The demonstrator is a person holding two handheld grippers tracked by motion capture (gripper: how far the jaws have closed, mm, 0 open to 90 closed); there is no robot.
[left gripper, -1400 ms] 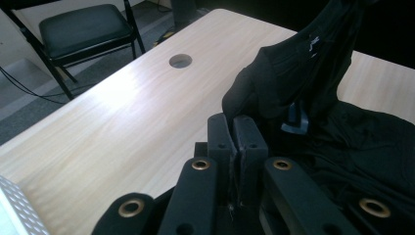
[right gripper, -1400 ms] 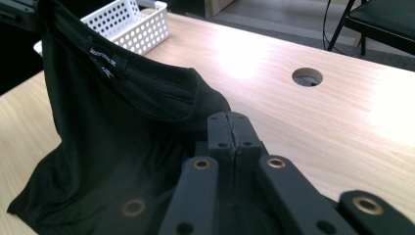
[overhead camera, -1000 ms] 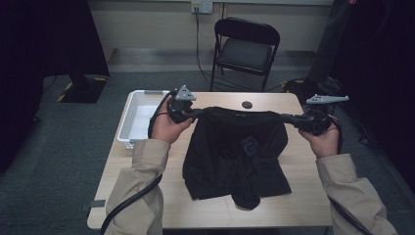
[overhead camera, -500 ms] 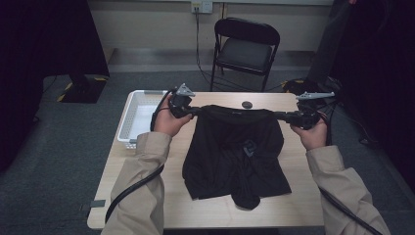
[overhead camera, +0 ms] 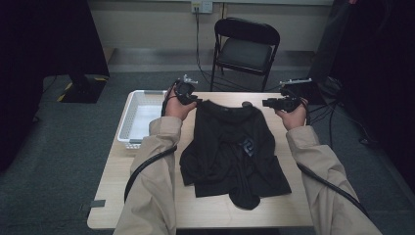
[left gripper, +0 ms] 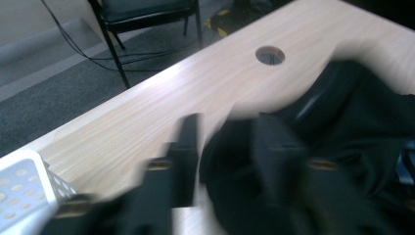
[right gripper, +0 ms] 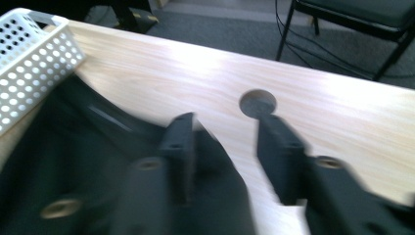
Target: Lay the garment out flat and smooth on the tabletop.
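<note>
So at this point the black shirt [overhead camera: 230,147] was lying spread out on the surface [overhead camera: 147,196], collar toward the far edge, hem hanging close to my side, with 1 sleeve bunched under at the bottom. A white basket [overhead camera: 139,110] sat just beside it on the left.

Both tools were up at the shoulders. The left tool [overhead camera: 195,100] had just been opening its jaws, and in the left gripper view [left gripper: 227,142] they stood apart with a fold of the shoulder cloth sitting loose between them, not pinched. The picture was blurry, but I read it as released. Same story for the right tool [overhead camera: 266,103]: jaws just opened, apart in the right gripper view [right gripper: 227,142], with mostly bare wood and the cable hole [right gripper: 257,103] beyond them and only a bit of cloth low down. So both had let go.

Handling-wise, my guess was that this thing was light, totally limp and not fragile at all. It would sag and fold wherever it wasn't supported, and thin knit can slip out of a shallow pinch. I figured the best places to take hold were the 2 shoulder seams or the hem corners, with a decent bite of doubled cloth, pulling evenly so it stays flat.
</note>
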